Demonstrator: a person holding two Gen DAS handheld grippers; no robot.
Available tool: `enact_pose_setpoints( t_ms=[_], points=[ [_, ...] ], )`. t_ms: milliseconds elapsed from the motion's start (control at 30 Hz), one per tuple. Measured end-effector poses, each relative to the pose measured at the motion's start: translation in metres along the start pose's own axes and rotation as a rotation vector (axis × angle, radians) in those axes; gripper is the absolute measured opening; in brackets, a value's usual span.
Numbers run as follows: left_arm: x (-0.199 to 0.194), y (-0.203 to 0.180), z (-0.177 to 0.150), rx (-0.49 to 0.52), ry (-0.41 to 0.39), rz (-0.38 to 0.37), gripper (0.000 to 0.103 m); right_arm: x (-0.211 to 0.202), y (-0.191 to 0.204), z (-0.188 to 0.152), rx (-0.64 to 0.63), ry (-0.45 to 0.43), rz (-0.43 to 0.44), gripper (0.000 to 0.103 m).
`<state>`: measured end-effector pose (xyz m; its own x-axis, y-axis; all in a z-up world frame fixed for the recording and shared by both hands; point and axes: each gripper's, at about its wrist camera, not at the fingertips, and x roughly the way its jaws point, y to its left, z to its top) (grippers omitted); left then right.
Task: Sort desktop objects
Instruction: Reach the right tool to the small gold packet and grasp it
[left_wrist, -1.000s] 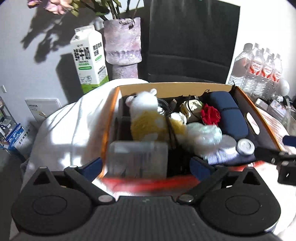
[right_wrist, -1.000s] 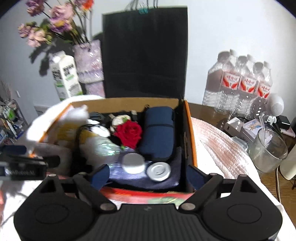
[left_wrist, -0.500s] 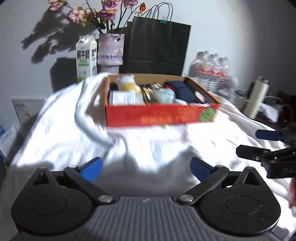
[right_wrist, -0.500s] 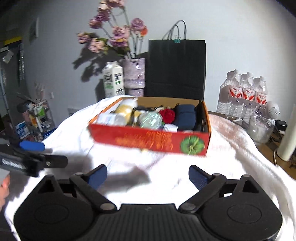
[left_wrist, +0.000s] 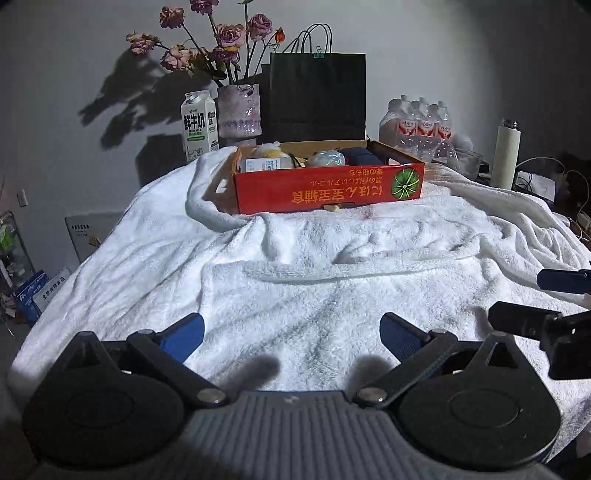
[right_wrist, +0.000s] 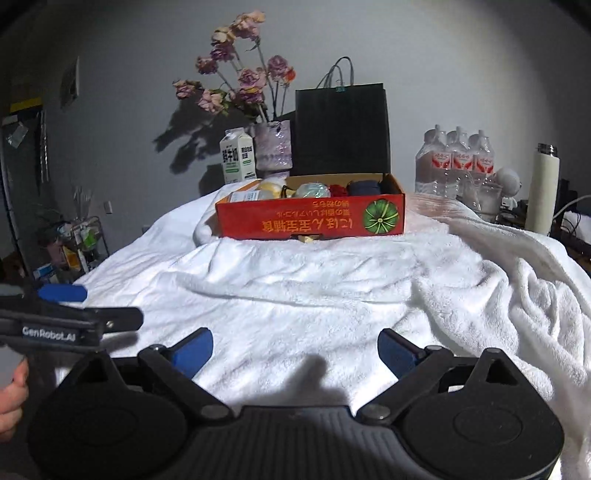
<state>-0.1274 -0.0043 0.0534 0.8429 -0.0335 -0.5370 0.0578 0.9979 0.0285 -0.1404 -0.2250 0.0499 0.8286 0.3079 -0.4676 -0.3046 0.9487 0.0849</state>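
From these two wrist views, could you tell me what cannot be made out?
- Red box contents: mostly hidden behind its front wall, both views.
- Right gripper: cut off by the left view's right edge.
- Water bottles: labels too small to read.
- Black bag: inside hidden.

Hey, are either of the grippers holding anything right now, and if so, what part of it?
Nothing is held. The left gripper and the right gripper are both open with only the white towel between their fingers; the red box sits apart, farther back.
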Motion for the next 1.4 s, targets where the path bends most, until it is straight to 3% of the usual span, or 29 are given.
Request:
enact_pose_setpoints(
  t_ms=[267, 400, 633, 700, 867, 933, 967, 1100, 1167, 1400],
  points=[
    [0.022, 0.004, 0.005, -0.014, 0.002, -0.002, 0.103, 0.027, 0.003, 0.005, -0.023, 0.009, 0.003, 0.095],
    [0.045, 0.011, 0.028, -0.032, -0.031, 0.026, 0.100, 0.055, 0.001, 0.019, -0.041, 0.015, 0.005, 0.094],
    [0.112, 0.024, 0.079, -0.079, -0.027, -0.048, 0.099, 0.124, -0.009, 0.060, -0.027, 0.032, 0.041, 0.092],
    [0.137, 0.024, 0.092, -0.069, -0.023, -0.040, 0.097, 0.149, -0.010, 0.071, -0.029, 0.031, 0.070, 0.090],
    [0.204, 0.034, 0.118, -0.078, 0.037, -0.029, 0.063, 0.220, -0.014, 0.092, -0.030, 0.104, 0.117, 0.077],
    [0.229, 0.036, 0.122, -0.076, 0.071, -0.022, 0.024, 0.245, -0.017, 0.098, -0.024, 0.130, 0.115, 0.072],
    [0.240, 0.039, 0.123, -0.082, 0.097, -0.023, 0.018, 0.257, -0.017, 0.100, -0.026, 0.143, 0.098, 0.073],
    [0.262, 0.043, 0.125, -0.108, 0.124, -0.048, 0.007, 0.284, -0.028, 0.110, 0.041, 0.172, 0.085, 0.068],
    [0.265, 0.043, 0.129, -0.112, 0.144, -0.055, 0.007, 0.296, -0.032, 0.113, 0.064, 0.191, 0.032, 0.064],
    [0.270, 0.040, 0.143, -0.115, 0.149, -0.070, 0.005, 0.321, -0.028, 0.126, 0.115, 0.200, -0.034, 0.064]
  ],
)
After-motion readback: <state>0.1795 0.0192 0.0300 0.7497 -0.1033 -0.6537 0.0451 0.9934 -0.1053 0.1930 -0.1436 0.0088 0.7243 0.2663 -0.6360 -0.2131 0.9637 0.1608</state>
